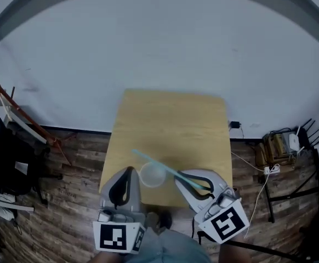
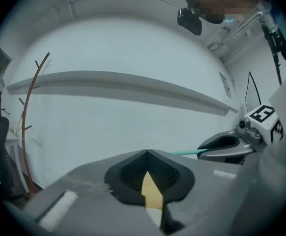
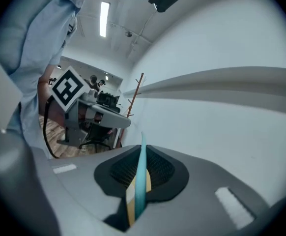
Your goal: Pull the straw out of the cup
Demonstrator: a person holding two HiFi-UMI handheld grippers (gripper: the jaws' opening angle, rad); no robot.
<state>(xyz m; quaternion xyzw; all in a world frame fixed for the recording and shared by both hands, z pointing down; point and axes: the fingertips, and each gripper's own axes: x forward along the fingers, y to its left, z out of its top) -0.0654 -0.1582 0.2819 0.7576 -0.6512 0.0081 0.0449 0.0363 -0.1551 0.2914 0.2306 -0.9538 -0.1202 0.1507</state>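
Observation:
A thin teal straw is clamped in my right gripper, which is shut on it. The straw runs up and left from the jaws, and its free end hangs in the air. In the right gripper view the straw stands between the dark pads. A clear plastic cup sits near the front edge of the wooden table, and the straw crosses over it. My left gripper hangs just left of the cup, shut and holding nothing. The left gripper view shows no cup, only the right gripper with the straw.
A reddish coat stand and dark clutter are on the wooden floor to the left. Cables and a power strip lie to the right. A white wall stands behind the table. The person's legs are at the table's front.

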